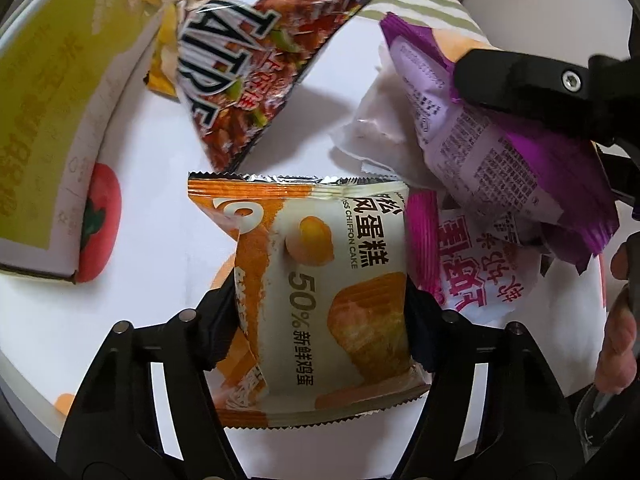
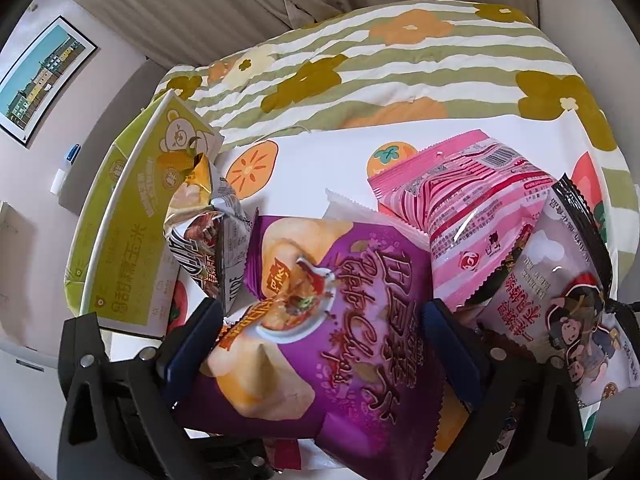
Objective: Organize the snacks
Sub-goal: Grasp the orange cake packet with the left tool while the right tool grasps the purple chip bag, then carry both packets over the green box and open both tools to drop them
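Left wrist view: left gripper (image 1: 320, 312) closed on cake packet (image 1: 320, 280) lying on desk (image 1: 152, 208), right gripper (image 2: 320, 344) wide around purple chip bag (image 2: 328, 320) (not yet pinched); lift gently, avoid crushing.

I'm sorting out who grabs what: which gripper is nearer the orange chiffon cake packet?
Left. The left gripper has its fingers pressed on both sides of the chiffon cake packet. The right gripper is off to the side, straddling the purple chip bag.
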